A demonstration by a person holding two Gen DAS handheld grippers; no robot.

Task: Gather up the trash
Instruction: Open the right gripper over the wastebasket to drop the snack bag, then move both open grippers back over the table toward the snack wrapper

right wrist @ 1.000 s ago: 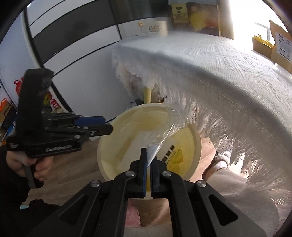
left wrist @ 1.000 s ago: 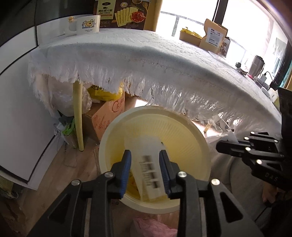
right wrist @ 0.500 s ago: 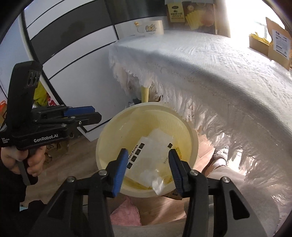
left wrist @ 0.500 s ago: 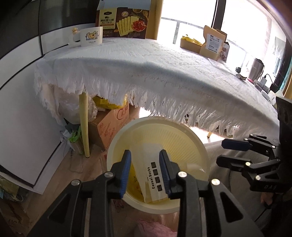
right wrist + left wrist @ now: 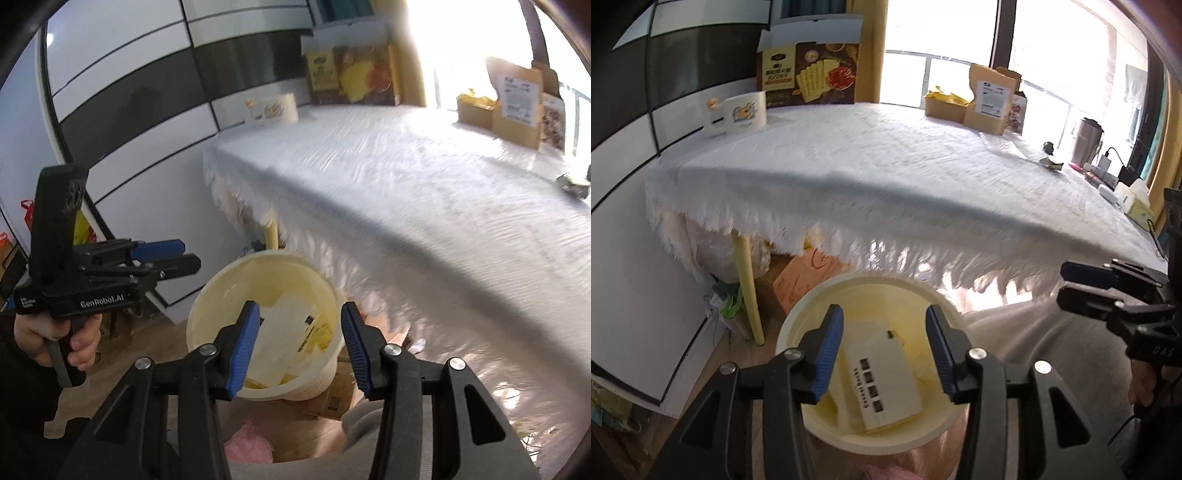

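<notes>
Cloth-covered surface, fringe hanging over its edge. Below it, yellow bin with white wrappers lying inside. Left gripper and right gripper above bin: jaws wide apart, both empty.

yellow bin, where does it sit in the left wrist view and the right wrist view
Left wrist view: the yellow bin is bottom centre, behind the open left tool, below the tablecloth fringe.
Right wrist view: the yellow bin is lower centre-left, behind the open right tool.
Shared landmark: the white mug at the table's far corner.
</notes>
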